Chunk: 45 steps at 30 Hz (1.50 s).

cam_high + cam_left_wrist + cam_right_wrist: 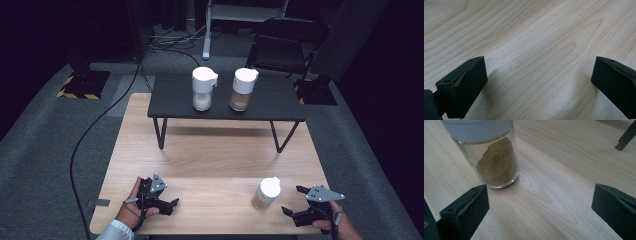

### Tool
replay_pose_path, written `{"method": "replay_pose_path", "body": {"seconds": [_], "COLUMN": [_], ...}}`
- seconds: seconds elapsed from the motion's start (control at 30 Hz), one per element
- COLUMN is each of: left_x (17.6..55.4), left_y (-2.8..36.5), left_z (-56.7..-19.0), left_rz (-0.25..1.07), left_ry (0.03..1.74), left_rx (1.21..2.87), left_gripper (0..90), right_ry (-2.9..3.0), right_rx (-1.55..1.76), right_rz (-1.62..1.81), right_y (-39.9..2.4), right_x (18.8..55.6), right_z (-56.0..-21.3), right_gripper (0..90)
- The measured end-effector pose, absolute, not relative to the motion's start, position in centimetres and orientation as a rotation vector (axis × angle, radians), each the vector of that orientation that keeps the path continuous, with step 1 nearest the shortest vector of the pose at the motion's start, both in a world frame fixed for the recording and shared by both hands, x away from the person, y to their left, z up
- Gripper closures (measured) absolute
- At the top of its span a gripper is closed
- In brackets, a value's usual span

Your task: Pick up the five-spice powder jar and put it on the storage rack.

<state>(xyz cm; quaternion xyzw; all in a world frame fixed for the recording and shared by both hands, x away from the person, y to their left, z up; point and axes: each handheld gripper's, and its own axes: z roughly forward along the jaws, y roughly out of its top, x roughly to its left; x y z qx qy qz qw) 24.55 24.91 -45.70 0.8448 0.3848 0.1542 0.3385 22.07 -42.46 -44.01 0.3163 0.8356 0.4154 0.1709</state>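
Spice jar point(266, 193) with white cap stands upright on the wooden table point(215, 165), near right. Right gripper point(295, 202) just beside it, jaws spread, empty. Left gripper point(172, 202) near left, jaws spread over bare wood.

The table point(210, 165) is pale wood with a wavy brown grain. On it stands a black shelf point(260, 107). Left on the shelf, a clear jar point(203, 89) has a white cap and whitish powder; the jar point(243, 90) right of it holds tan powder. Before the shelf, the near jar point(266, 193) is white-capped with beige powder. Both grippers point(170, 204) point(295, 201) are black with grey plates.
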Motion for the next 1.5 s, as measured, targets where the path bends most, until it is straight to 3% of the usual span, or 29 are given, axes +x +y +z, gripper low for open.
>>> {"method": "replay_pose_path", "body": {"seconds": [1.5], "left_x": [24.5], "left_y": [24.9], "left_z": [-45.7], "left_rz": [0.402], "left_ry": [1.002], "left_rx": [2.201], "left_gripper": [0.3], "right_ry": [2.419], "right_rx": [0.878], "right_rz": [1.327], "right_y": [-37.7], "right_x": [23.4], "right_z": [-45.0], "right_gripper": [3.7]}}
